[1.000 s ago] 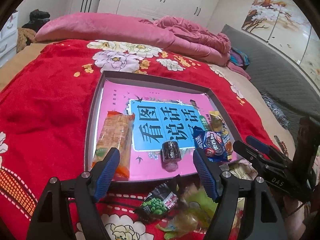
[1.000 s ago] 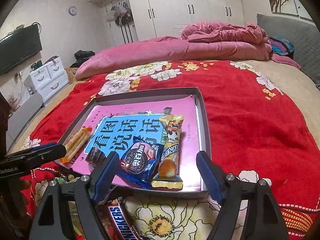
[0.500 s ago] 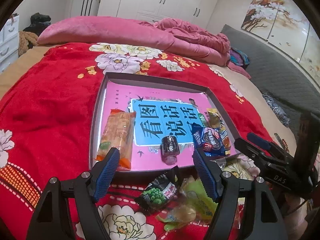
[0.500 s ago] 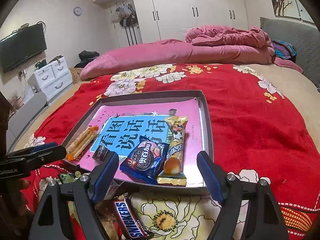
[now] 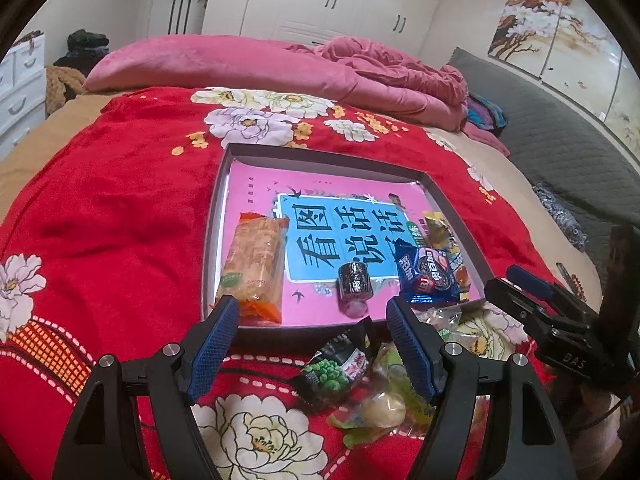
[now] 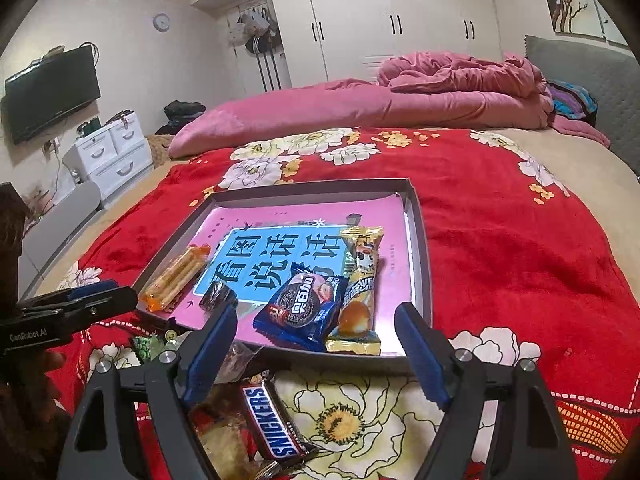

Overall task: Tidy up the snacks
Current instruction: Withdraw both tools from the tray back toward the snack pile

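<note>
A shallow grey tray (image 5: 218, 216) (image 6: 420, 248) with a pink and blue printed sheet lies on the red flowered bed cover. In it are an orange cracker pack (image 5: 252, 264) (image 6: 174, 276), a small dark wrapped sweet (image 5: 354, 282) (image 6: 218, 296), a blue Oreo pack (image 5: 430, 276) (image 6: 304, 308) and a gold snack bar (image 6: 360, 284). Loose snacks lie in front of the tray: a green pea packet (image 5: 332, 372), a yellow-green packet (image 5: 384, 404) and a Snickers bar (image 6: 270, 420). My left gripper (image 5: 312, 344) hovers open over the loose pile. My right gripper (image 6: 316, 344) is open above the tray's near edge, holding nothing.
Pink quilts (image 5: 280, 76) (image 6: 400, 96) are heaped at the far end of the bed. A grey padded headboard (image 5: 560, 152) runs along the right. White drawers (image 6: 108, 152) and a wall television (image 6: 52, 92) stand to the left of the bed.
Both grippers have drawn back a little from the tray, so more of the loose snacks in front of it shows, including the Snickers bar. Both stay open and empty.
</note>
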`<state>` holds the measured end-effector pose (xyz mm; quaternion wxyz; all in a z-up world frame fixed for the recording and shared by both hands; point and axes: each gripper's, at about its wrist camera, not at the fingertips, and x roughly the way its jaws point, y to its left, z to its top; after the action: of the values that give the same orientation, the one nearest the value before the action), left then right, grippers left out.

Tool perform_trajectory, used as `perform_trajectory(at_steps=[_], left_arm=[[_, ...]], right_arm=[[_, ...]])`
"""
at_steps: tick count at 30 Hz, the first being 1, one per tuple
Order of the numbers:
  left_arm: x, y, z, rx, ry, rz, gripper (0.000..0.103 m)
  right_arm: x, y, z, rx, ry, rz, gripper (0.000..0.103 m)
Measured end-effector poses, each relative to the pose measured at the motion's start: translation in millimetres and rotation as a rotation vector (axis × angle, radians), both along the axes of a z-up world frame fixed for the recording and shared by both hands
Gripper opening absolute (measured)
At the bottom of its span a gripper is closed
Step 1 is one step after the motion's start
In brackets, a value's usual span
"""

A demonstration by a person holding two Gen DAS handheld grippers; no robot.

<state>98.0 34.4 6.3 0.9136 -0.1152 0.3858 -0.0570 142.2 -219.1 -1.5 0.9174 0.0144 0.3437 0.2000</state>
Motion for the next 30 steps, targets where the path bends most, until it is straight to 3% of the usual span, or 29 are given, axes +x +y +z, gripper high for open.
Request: perform_trajectory(at_steps=[30], left_arm=[[-28, -18, -12, 0.069, 0.077, -0.087, 0.077]], right_arm=[[-23, 3, -1, -0.035, 0.014, 0.023, 0.081]])
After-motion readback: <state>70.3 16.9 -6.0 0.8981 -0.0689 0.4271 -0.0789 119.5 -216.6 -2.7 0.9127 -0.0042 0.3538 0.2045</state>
